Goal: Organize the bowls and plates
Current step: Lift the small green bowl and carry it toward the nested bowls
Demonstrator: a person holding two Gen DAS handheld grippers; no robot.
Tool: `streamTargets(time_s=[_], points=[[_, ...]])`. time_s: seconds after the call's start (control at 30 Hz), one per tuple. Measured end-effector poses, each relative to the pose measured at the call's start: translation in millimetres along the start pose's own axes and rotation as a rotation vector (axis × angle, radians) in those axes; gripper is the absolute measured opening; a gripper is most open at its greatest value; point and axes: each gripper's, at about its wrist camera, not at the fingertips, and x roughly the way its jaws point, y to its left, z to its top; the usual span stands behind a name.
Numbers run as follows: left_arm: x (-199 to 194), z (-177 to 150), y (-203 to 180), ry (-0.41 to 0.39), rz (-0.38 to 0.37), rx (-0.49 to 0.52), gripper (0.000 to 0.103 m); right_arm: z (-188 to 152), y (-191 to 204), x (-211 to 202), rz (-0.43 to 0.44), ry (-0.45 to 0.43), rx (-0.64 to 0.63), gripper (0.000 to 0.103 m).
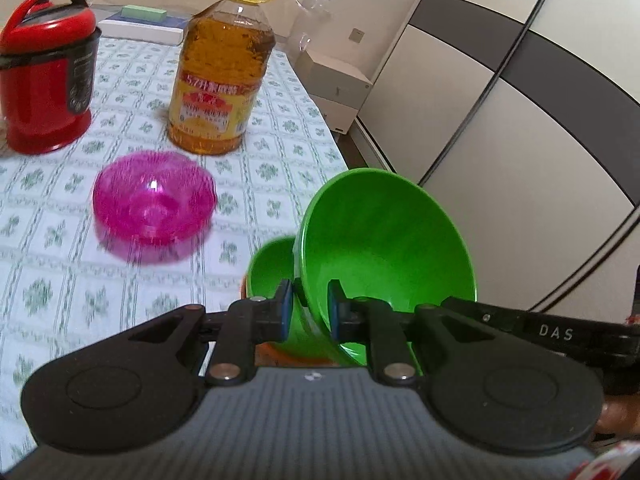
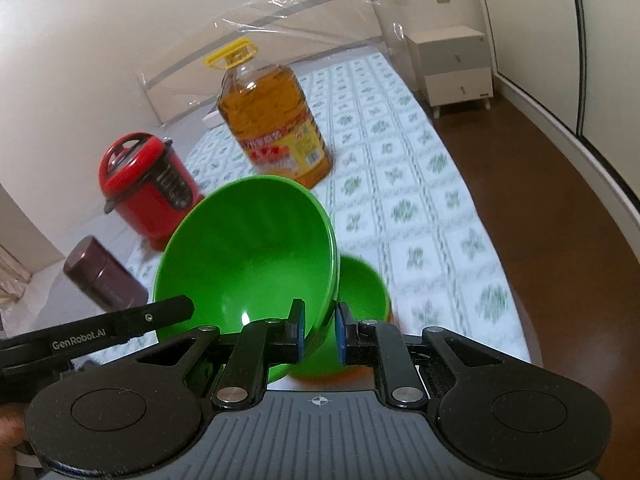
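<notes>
**Listener:** What are your two grippers doing?

**Operator:** Both pinch the rim of one large green bowl [image 1: 384, 240]. My left gripper [image 1: 308, 312] is clamped on the wall at about 6 o'clock in its view, one blue pad inside, one outside. My right gripper [image 2: 320, 334] is clamped the same way on the opposite side of the rim. The bowl hangs tilted in the air, I judge so that it can be steered with two hands.

**Listener:** Where is it going?

**Operator:** Probably into a smaller green bowl [image 1: 266, 264] that sits just below it, on something orange I can't identify, near the table's right edge. I think the tilt helps me line one up over the other.

**Listener:** What else is there?

**Operator:** On the floral tablecloth [image 1: 52, 248], a translucent pink bowl [image 1: 154, 204] waits at 10 o'clock, well apart, not yet gathered. Behind it stand a big cooking oil bottle [image 1: 222, 76] at 11 o'clock and a red electric cooker [image 1: 46, 72] farther left. The right view also shows a dark maroon canister [image 2: 104, 276] at 9 o'clock.
</notes>
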Motion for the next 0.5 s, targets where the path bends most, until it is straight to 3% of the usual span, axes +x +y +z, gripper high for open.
streamTargets(time_s=[0.27,0.5], points=[[-25.3,-59.3,-2.2,0.035,-0.019,-0.006,0.015,-63.9,-6.8,-30.0,0.005,0.007,0.023,0.015],[-25.3,-102.0,5.9,0.077,-0.018,-0.072,0.015,-104.9,-19.2,-33.4,0.006,0.072,0.056,0.015]])
